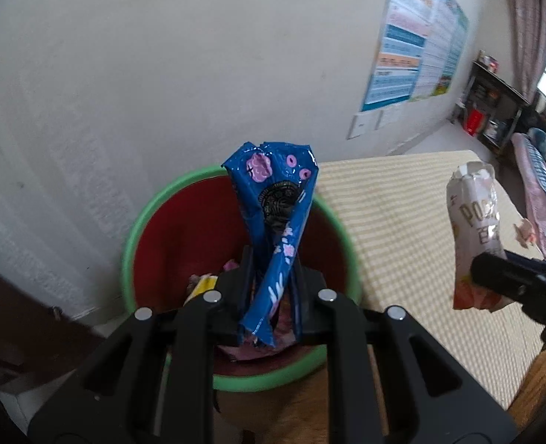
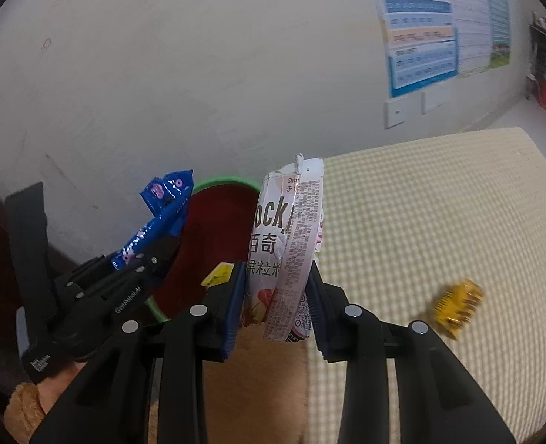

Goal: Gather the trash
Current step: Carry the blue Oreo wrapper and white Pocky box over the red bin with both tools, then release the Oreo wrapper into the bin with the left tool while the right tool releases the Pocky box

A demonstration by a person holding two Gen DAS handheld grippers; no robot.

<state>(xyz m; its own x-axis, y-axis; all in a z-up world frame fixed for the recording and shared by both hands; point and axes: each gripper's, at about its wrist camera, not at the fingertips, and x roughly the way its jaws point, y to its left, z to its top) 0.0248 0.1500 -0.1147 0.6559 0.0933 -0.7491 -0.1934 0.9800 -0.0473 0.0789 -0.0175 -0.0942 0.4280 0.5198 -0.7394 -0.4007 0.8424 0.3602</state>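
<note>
Crumpled blue wrapper [image 1: 273,229] upright over red bin [image 1: 184,229]; white wrapper [image 2: 287,251] beside.

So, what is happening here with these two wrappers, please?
A person is collecting trash with two handheld grippers. The left gripper grips a blue cookie wrapper over the red bin. The right gripper grips a white snack packet beside it. A yellow wrapper lies on the checked cloth.
</note>
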